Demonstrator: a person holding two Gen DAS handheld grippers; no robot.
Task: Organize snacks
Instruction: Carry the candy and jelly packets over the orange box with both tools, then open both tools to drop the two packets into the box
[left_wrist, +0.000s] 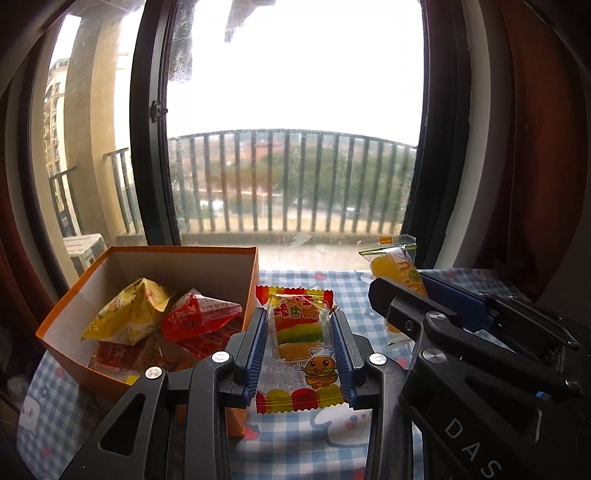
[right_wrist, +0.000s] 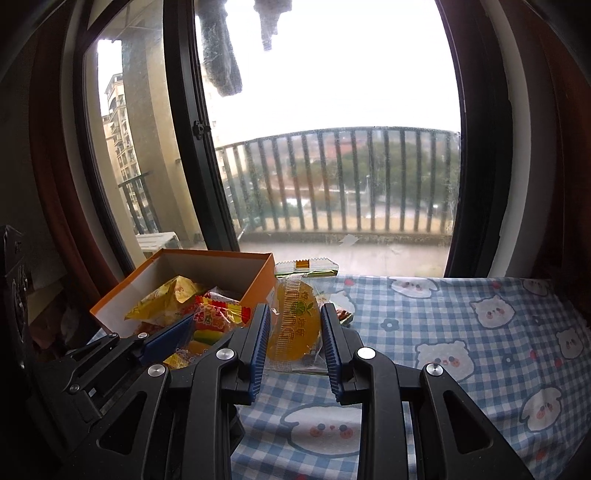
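My left gripper (left_wrist: 299, 321) is shut on a burger gummy packet (left_wrist: 299, 339) and holds it just right of an open orange box (left_wrist: 192, 251). The box holds a yellow packet (left_wrist: 129, 314), a red packet (left_wrist: 199, 317) and other snacks. My right gripper (right_wrist: 293, 321) is shut on an orange jelly packet (right_wrist: 293, 328); it also shows in the left wrist view (left_wrist: 397, 271), raised at the right. In the right wrist view the orange box (right_wrist: 207, 256) is at the left, with the left gripper's blue finger (right_wrist: 170, 338) and the burger packet (right_wrist: 214, 325) in front of it.
A blue checked tablecloth with bear prints (right_wrist: 480, 332) covers the table. A large window with a dark frame (left_wrist: 147, 147) and a balcony railing stand right behind the table. A green and white packet (right_wrist: 306, 267) lies by the box's far right corner.
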